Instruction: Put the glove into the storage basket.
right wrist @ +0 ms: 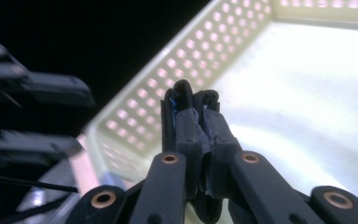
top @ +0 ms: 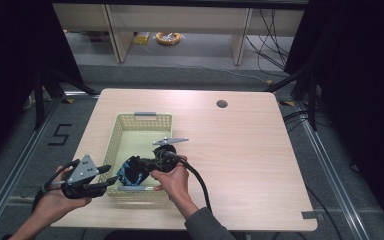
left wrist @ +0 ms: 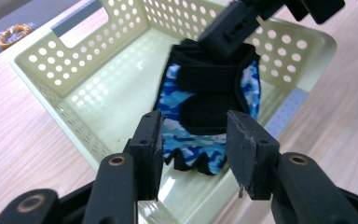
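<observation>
On the table (top: 240, 145), the right gripper (right wrist: 200, 112) clamps the glove (left wrist: 209, 107) inside the basket (top: 117, 131); the left gripper (left wrist: 193, 140) stands apart, just outside.

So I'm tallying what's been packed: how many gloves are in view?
1. A blue camouflage glove hangs inside the basket, at its near end, pinched by the right gripper. None other shows.

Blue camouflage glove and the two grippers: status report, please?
Right gripper shut on glove, holding it inside the basket. Left gripper open, jaws off the glove, at the basket's near corner. Nothing in the way.
</observation>
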